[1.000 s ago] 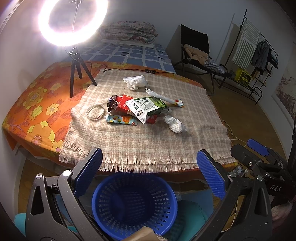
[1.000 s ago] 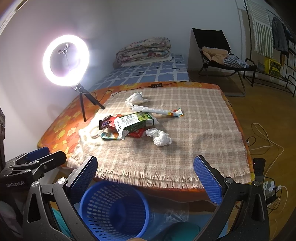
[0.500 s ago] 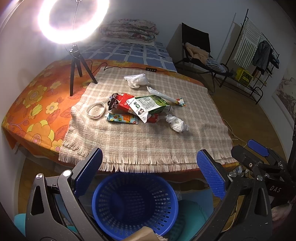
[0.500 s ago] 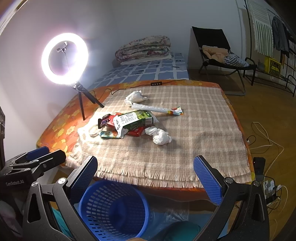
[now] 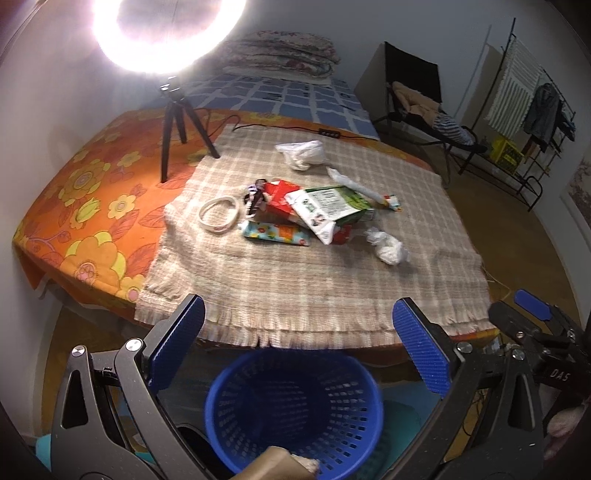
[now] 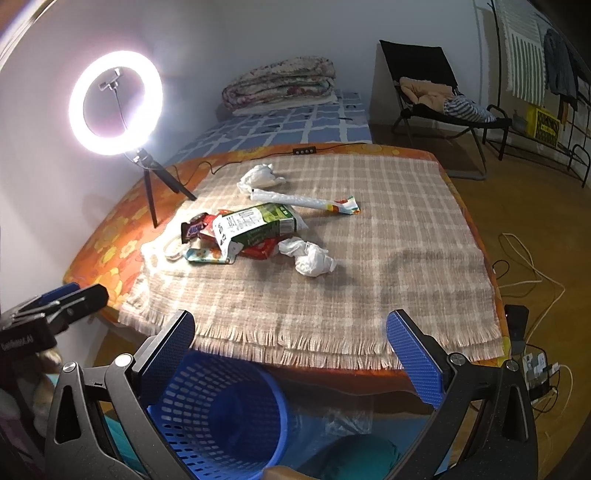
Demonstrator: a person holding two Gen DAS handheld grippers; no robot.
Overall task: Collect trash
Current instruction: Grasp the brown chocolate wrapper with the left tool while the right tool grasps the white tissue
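Trash [image 5: 314, 210] sits untouched mid-desk at twelve o'clock; left gripper [image 5: 299, 350] and right gripper [image 6: 290, 356], both spread empty, next must reach forward over the basket [image 5: 295, 410].

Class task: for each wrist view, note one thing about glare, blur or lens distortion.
Left wrist view: the ring light blows out to white glare, and the blue basket looks soft. Right wrist view: the ring stays sharper, but the fisheye bends the table edge.

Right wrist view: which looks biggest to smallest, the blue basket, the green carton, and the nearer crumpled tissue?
1. Blue basket, though it sits nearest the camera, which inflates it.
2. Green carton.
3. Crumpled tissue.
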